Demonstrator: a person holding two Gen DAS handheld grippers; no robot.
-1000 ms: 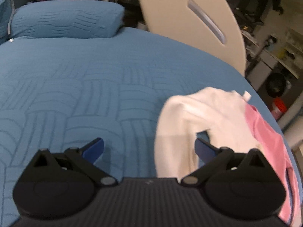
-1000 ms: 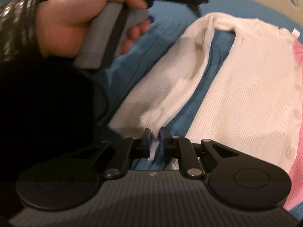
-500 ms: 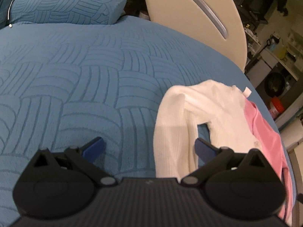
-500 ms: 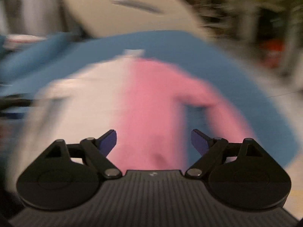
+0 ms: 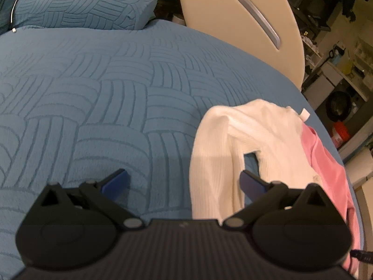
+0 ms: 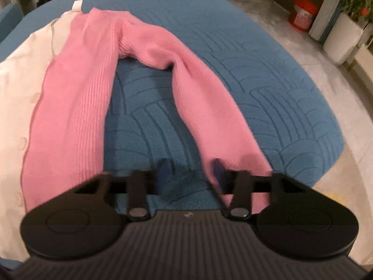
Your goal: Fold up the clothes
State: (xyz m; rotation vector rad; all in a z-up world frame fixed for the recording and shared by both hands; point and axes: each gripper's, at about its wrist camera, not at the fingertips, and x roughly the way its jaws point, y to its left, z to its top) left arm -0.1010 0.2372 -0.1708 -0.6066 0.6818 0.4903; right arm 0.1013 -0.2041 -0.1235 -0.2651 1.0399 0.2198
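A knit top lies spread on the blue bedspread (image 5: 93, 81), its white half (image 5: 256, 126) beside its pink half (image 5: 326, 163). My left gripper (image 5: 184, 184) hangs open over the bed; the white sleeve (image 5: 209, 175) runs down between its fingers without touching either pad. In the right wrist view the pink sleeve (image 6: 209, 107) bends down to my right gripper (image 6: 191, 175). Its jaws are closing; the sleeve's end lies against the right finger (image 6: 219, 170), and mostly blue cover shows in the gap. The white half (image 6: 18, 81) with buttons is at the left.
A blue pillow (image 5: 81, 7) and a cream headboard (image 5: 244, 23) stand at the bed's far end. The bed's rounded edge drops to a grey floor (image 6: 338, 74) on the right, with an orange bucket (image 6: 303, 14) and white planters (image 6: 342, 42) beyond.
My right gripper let go of the white sleeve, swung across to the pink sleeve, opened wide and has narrowed again. The left gripper stayed open in place.
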